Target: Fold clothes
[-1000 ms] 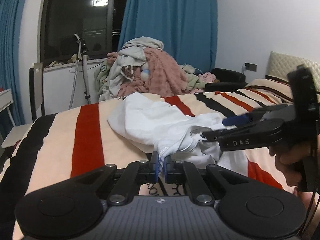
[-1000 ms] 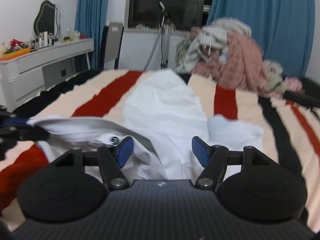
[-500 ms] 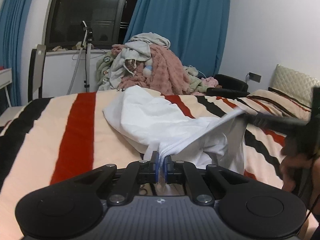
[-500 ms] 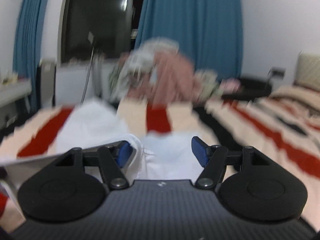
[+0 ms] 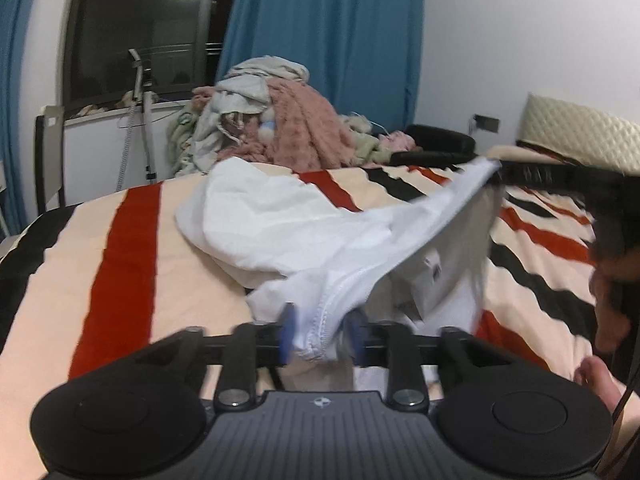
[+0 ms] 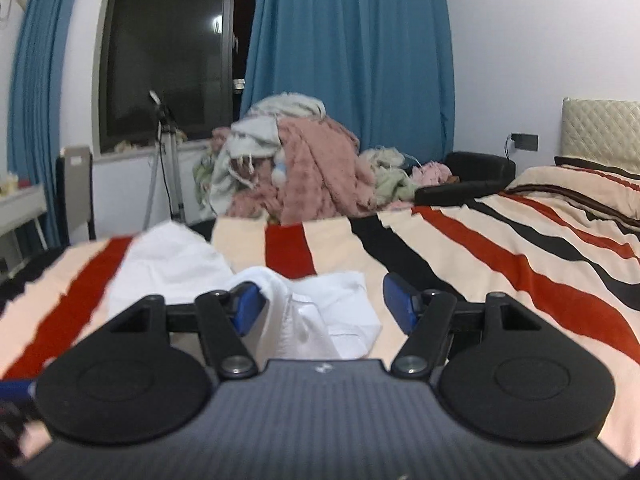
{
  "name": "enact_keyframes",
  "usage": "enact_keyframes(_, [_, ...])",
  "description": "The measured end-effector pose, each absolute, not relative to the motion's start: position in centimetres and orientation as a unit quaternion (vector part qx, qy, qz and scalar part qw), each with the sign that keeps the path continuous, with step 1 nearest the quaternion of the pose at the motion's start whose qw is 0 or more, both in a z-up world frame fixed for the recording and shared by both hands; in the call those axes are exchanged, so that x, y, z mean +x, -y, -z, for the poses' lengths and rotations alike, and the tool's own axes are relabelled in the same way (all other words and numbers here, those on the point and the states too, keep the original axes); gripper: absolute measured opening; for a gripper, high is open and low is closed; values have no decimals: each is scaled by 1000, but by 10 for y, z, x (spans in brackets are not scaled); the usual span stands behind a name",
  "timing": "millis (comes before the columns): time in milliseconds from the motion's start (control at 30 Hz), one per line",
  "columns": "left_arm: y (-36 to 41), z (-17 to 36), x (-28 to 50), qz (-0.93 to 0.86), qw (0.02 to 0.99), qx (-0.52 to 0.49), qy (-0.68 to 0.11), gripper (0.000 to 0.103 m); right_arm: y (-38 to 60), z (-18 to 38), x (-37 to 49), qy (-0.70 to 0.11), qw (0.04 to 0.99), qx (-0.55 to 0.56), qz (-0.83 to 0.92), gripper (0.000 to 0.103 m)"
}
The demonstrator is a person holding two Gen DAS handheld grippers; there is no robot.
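**Left jaws letting go of the white hem, right ones spread wide**

Looking down my left gripper (image 5: 322,334) at the bottom centre of its view: the jaws are opening right now, partway apart, and the stitched hem of the white garment (image 5: 288,228) sits bunched between the blue pads. It's a bit blurry, but the pads look like they've come off the cloth rather than pinching it.

The garment itself is thin, crinkly white cotton, heaped mid-frame on the striped bedspread (image 5: 120,248), with one edge stretched taut up toward the right of the frame, where it's draped over a black finger of the right gripper (image 5: 560,178). There's a small tag on the inside of the fabric. A hand (image 5: 612,292) shows at the right edge, blurred.

From the right wrist view, the right gripper (image 6: 324,304) is spread wide at bottom centre. A fold of the white garment (image 6: 280,300) lies against the left-hand blue pad; the other pad stands clear of it, so nothing is clamped.

The bedspread is soft and plush, in broad cream, red and black bands. At upper centre there's a lumpy laundry pile (image 6: 296,164) with a fuzzy pink blanket and pale knits, in front of teal curtains (image 6: 352,52) and a dark window (image 6: 168,48). A quilted cream headboard (image 6: 600,132) sits at the right edge.
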State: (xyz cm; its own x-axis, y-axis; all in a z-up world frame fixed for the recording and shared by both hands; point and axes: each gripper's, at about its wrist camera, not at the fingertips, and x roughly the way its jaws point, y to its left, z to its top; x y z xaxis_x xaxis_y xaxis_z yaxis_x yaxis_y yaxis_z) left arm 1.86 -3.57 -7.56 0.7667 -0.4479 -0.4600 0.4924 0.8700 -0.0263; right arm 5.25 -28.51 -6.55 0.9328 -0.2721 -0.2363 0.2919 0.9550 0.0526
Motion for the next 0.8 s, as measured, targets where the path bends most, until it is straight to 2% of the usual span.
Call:
enact_keyframes(33, [39, 78, 18, 254, 937, 51, -233, 54, 284, 65, 51, -112, 983, 41, 142, 66])
enact_keyframes(67, [42, 80, 18, 256, 936, 56, -233, 61, 283, 65, 50, -110, 983, 39, 141, 66])
enact_keyframes(167, [54, 86, 25, 238, 941, 74, -228, 67, 285, 61, 47, -108, 984, 45, 137, 66])
enact_keyframes(433, [44, 103, 61, 85, 963, 64, -246, 70, 292, 60, 46, -98, 983, 41, 148, 67])
enact_keyframes(567, [18, 91, 75, 58, 971, 10, -231, 74, 287, 65, 51, -111, 983, 23, 145, 67])
enact_keyframes(633, [6, 86, 80, 45, 973, -15, -226, 74, 281, 71, 57, -128, 982, 1, 142, 67])
enact_keyframes(800, [-15, 81, 88, 14, 973, -55, -224, 74, 270, 108, 88, -261, 958, -38, 113, 66])
